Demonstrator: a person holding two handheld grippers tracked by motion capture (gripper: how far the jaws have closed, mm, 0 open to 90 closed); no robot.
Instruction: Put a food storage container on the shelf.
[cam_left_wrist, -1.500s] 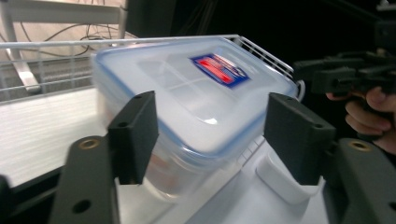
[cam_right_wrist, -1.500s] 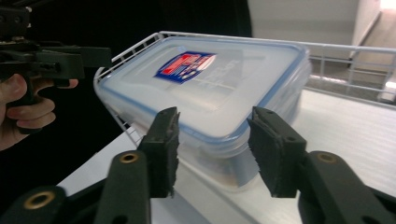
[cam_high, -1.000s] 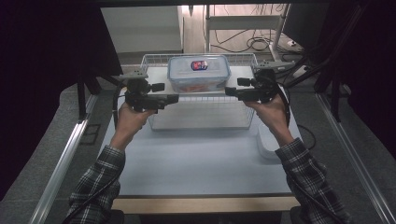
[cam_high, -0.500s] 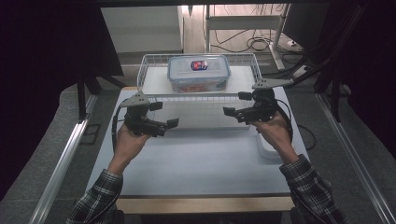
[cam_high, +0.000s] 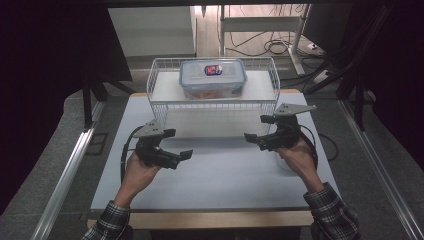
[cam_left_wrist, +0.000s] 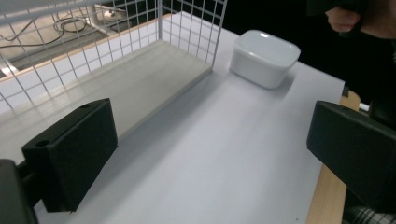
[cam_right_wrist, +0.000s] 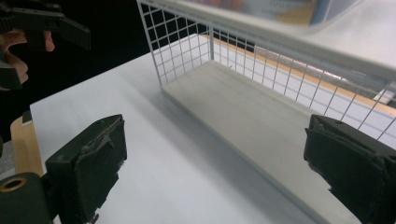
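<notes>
A clear lidded food container (cam_high: 213, 78) with a blue-rimmed lid stands on top of a white wire rack (cam_high: 160, 107) at the far side of the white table (cam_high: 225, 175). My left gripper (cam_high: 179, 144) hovers over the table in front of the rack's left end, jaws apart and empty (cam_left_wrist: 210, 149). My right gripper (cam_high: 256, 128) hangs off the rack's right end, also open with nothing between its jaws (cam_right_wrist: 215, 172). Both pairs of jaws have just been opening. The rack's lower shelf (cam_right_wrist: 261, 121) is bare.
A small white lidded tub (cam_left_wrist: 265, 57) sits on the table near the rack's right end, close to the right hand (cam_left_wrist: 355, 18). The left gripper (cam_right_wrist: 42, 23) appears far off in the right gripper view. Cables lie on the floor (cam_high: 270, 47) behind the table.
Both grippers have drawn back from the sides of the container on the rack, coming down and toward the person. Their jaws stand wider. The container has stayed on the rack.
</notes>
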